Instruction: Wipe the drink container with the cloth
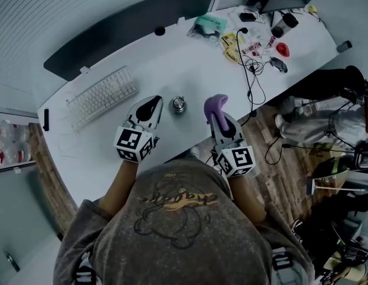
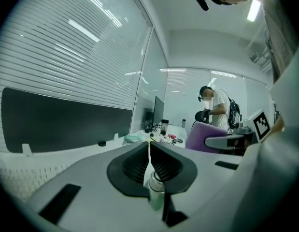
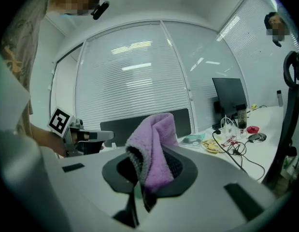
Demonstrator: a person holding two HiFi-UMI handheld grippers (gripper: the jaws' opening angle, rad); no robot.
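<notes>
**A:** Where does the drink container stand?

**B:** It stands upright on the white desk, near the desk's near edge. From above it shows as a small round metal top. It sits between the two grippers and touches neither. The keyboard lies further to the left.

**A:** And the left gripper?

**B:** Its jaws are pressed together, pad against pad, with nothing pinched between them. In the head view its tip is just left of the container, a small gap apart.

**A:** What about the right gripper?

**B:** It is pinching the purple cloth. The cloth is bunched between the jaws and rises above them in a folded hump. In the head view the cloth hangs just right of the container and is not in contact with it.

**A:** Anything else on the desk?

**B:** At the far right end there is a loose heap of small items and a black cable that trails toward the near edge. A dark panel runs along the far side.
</notes>
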